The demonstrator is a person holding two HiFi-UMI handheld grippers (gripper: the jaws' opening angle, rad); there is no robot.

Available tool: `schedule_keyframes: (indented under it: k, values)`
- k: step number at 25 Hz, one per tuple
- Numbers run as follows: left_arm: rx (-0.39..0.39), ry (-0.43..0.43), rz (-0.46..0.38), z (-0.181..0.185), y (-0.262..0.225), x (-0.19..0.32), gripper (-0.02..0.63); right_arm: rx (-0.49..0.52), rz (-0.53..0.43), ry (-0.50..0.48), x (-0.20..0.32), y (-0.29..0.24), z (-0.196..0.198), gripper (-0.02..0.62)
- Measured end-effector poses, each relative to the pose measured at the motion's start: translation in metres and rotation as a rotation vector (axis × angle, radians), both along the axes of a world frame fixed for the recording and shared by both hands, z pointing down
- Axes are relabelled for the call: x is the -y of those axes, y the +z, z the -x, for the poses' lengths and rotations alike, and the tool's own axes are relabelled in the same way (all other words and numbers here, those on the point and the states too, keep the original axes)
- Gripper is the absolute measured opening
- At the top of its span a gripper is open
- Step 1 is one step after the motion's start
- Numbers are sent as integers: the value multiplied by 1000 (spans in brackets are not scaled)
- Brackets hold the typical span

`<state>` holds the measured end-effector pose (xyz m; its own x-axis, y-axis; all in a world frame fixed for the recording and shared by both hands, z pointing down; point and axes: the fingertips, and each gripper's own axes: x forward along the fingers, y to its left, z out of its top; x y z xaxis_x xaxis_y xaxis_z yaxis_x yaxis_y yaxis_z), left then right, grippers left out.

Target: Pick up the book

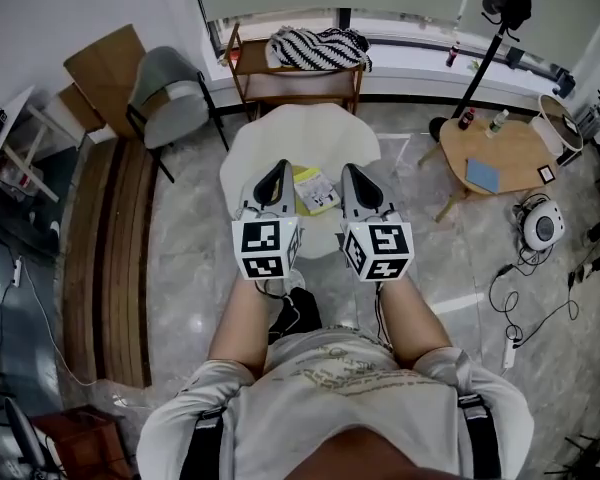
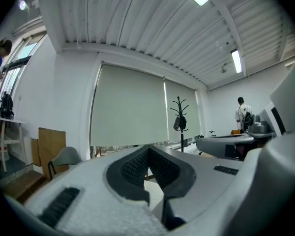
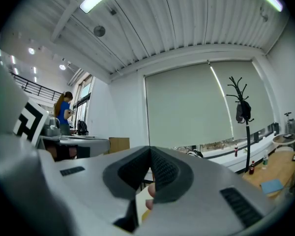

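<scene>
The yellow book (image 1: 316,190) lies flat near the middle of the white bench (image 1: 310,133). The left tongs (image 1: 277,168) and right tongs (image 1: 350,172) hover either side of it, both closed and empty, pointing toward the far edge.

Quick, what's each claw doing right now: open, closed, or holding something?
Left claw: closed, holding nothing.
Right claw: closed, holding nothing.
</scene>
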<state>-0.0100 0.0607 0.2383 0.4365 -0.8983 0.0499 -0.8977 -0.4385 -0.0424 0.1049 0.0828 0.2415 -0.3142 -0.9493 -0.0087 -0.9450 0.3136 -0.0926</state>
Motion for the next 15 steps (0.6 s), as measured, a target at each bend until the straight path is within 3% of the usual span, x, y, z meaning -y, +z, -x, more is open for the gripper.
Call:
schedule_keyframes:
  k: [15]
  values:
    - [3,37,38,27,-1,131,12,-15,15,15,135,-8,40,25]
